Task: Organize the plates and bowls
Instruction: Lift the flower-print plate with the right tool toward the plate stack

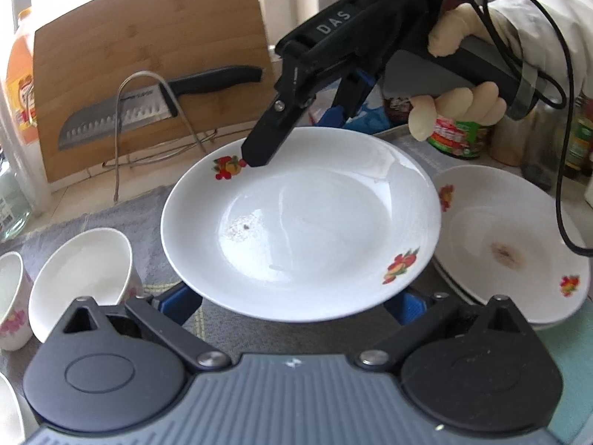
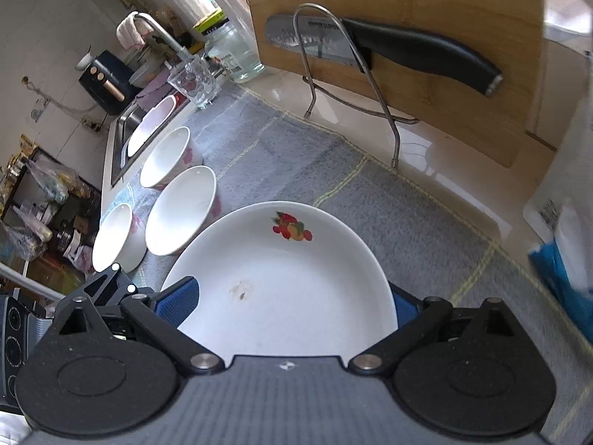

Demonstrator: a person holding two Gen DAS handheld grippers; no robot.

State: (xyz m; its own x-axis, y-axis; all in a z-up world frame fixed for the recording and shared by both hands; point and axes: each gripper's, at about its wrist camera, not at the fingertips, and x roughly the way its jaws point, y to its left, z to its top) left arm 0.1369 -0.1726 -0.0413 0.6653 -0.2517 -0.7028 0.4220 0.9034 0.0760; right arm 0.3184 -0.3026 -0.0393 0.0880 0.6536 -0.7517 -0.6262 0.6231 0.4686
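Note:
A white plate with fruit prints [image 1: 304,222] is held above the grey mat, with a small brown stain in its middle. My right gripper [image 1: 292,137] grips its far rim from above and below; in the right wrist view the plate [image 2: 281,282] sits between its blue pads [image 2: 178,302]. My left gripper [image 1: 296,306] sits wide open under the plate's near rim, its pads mostly hidden. A stack of like plates [image 1: 507,248] lies to the right. Several white bowls [image 2: 181,211] stand in a row at the left.
A wooden cutting board [image 1: 148,48] with a knife [image 1: 148,111] in a wire rack stands at the back. Jars and bottles [image 1: 459,137] crowd the back right. A glass [image 2: 194,83], a jar and the sink [image 2: 122,141] lie beyond the bowls.

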